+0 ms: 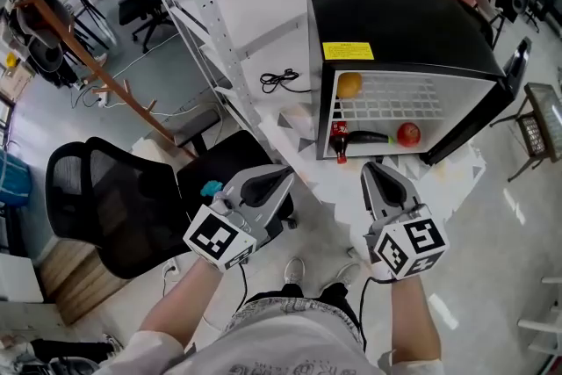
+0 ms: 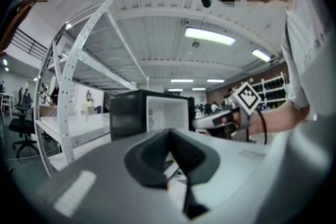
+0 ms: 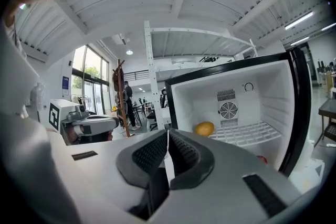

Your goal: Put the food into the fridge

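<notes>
Both my left gripper and right gripper are hanging closed and empty just before the open fridge. Its yellow label is showing illegible print. A yellow fruit and a red fruit are sitting inside, ahead of my jaws.

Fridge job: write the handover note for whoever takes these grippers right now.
Left gripper: shut, empty, held in front of the fridge.
Right gripper: shut, empty, also in front of it.
Door is open. Orange fruit sits on the wire shelf; bottle, dark vegetable and red fruit lie below it.
Done: four items are inside.
Left: no food visible outside; probably only the door to close.
</notes>
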A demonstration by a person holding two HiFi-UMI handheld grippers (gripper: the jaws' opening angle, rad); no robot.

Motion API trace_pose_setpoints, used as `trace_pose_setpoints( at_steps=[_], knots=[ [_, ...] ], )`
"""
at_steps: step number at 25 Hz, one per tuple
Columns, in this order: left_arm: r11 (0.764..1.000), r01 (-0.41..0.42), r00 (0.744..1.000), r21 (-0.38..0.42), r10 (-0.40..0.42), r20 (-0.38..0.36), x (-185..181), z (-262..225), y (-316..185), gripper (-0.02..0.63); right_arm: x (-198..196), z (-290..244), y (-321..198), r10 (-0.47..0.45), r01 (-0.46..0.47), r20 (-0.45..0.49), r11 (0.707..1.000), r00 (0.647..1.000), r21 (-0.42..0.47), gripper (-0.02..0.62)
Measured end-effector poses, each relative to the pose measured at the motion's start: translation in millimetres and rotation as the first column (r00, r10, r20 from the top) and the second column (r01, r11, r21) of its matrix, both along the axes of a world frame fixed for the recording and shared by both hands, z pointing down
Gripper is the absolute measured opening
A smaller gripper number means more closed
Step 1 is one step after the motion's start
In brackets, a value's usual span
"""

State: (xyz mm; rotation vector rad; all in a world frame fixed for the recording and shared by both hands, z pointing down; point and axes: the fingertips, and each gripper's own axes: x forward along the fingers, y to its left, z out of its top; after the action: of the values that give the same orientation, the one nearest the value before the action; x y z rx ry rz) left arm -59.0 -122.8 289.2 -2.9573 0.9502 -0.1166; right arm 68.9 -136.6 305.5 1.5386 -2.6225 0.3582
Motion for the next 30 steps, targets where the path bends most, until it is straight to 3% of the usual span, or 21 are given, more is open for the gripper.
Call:
trace_pose_setpoints(
  at_steps=[30],
  knots=[
    [1.0,0.006,1.0,-0.017,-0.006,-0.019,3,6,3,0.006,1,12,15,-0.018,0.019,0.013,0.999,1.0,-0.05,0.003]
  ],
)
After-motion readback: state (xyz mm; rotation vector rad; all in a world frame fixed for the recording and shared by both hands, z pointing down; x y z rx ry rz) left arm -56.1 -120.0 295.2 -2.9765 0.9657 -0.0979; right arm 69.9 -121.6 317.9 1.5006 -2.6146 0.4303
